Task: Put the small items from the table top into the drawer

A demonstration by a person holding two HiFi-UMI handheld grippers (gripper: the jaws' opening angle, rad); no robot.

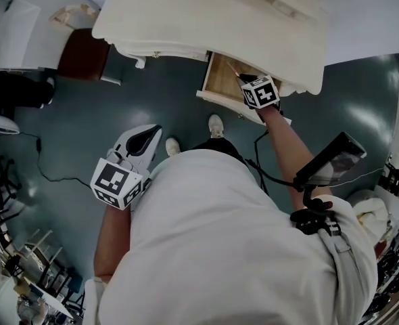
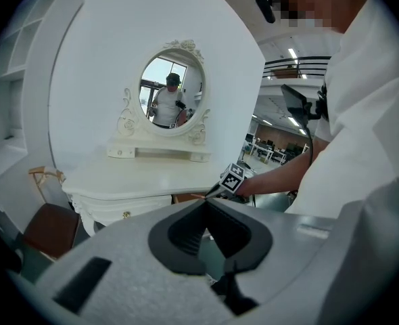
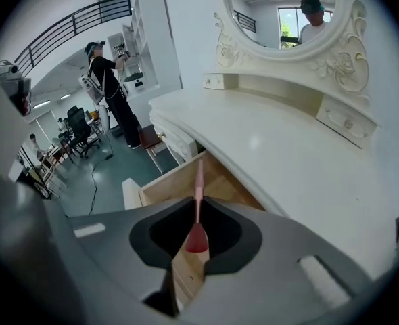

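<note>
Right gripper (image 3: 198, 205), jaws pinching a pink stick (image 3: 199, 178) above the open drawer (image 3: 135, 195) below the worktop's (image 3: 274, 154) front edge, should probably lower inside before releasing; left gripper (image 2: 206, 202), jaws pressed together, empty, hangs clear.

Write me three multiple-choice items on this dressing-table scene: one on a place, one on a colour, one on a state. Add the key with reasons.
1. Where is the right gripper?
A. over the open drawer
B. hanging low by the hip
C. raised overhead

2. What colour is the slim stick in its jaws?
A. green
B. pink
C. blue

3. How do the jaws of the left gripper stand?
A. wide apart
B. half open
C. together, empty

Key:
1 A, the head view shows it above the wooden drawer.
2 B, the right gripper view shows a pink stick clamped.
3 C, the left gripper view shows the jaws meeting with nothing between them.
</note>
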